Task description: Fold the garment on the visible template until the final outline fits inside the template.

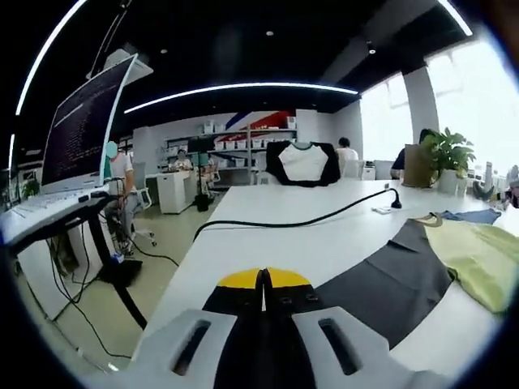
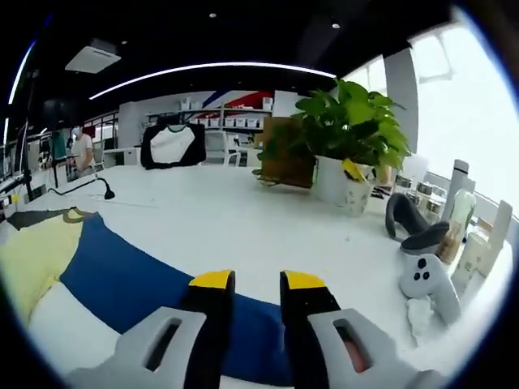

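A soft cloth garment (image 1: 462, 251) lies flat on the smooth white table (image 1: 284, 243), with a pale yellow body and two sleeves of different colours. In the left gripper view one dark grey sleeve (image 1: 389, 279) spreads toward the left hand-held gripper (image 1: 263, 279), whose yellow-tipped jaws are pressed together with no gap, right at the edge of that sleeve; whether cloth is pinched between them cannot be told. In the right gripper view the blue sleeve (image 2: 138, 284) curves across the table, and the right hand-held gripper (image 2: 256, 284) hangs over its end with its two jaws a narrow gap apart, nothing between them. One black cable (image 1: 300, 219) snakes across the table. One leafy green plant (image 2: 349, 121) stands in a white pot, beside it one white game controller (image 2: 426, 279). Several slim bottles (image 2: 462, 211) stand at the far edge.
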Motion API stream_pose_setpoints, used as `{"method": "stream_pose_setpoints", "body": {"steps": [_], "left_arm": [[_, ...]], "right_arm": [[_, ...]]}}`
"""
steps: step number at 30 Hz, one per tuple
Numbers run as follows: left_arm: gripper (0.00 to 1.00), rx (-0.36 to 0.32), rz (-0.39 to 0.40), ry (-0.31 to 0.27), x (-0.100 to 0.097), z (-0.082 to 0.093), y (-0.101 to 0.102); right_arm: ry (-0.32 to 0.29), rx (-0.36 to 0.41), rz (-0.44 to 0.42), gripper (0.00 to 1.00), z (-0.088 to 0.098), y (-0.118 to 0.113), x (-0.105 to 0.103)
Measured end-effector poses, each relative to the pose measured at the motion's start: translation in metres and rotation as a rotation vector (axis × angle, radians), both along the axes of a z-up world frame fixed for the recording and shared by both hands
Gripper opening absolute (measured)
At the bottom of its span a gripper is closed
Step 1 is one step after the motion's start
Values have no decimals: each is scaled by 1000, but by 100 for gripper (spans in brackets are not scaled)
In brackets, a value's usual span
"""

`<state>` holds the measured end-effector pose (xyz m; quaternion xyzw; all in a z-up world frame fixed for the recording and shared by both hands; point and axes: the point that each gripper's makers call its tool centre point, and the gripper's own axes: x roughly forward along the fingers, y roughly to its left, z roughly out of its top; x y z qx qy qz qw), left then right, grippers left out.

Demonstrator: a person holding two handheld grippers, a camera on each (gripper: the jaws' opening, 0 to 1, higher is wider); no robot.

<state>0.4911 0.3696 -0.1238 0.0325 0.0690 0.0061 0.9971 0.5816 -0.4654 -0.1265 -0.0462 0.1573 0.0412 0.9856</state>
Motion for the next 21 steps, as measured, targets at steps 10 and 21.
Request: {"method": "stream_pose_setpoints", "body": {"steps": [10, 21], "left_arm": [[41, 103, -71, -95, -50, 40, -38], [89, 102, -50, -185, -76, 63, -52]], "right_arm": [[-66, -29, 6, 47, 20, -7, -6], [-58, -99, -23, 76, 20, -23, -12]]}}
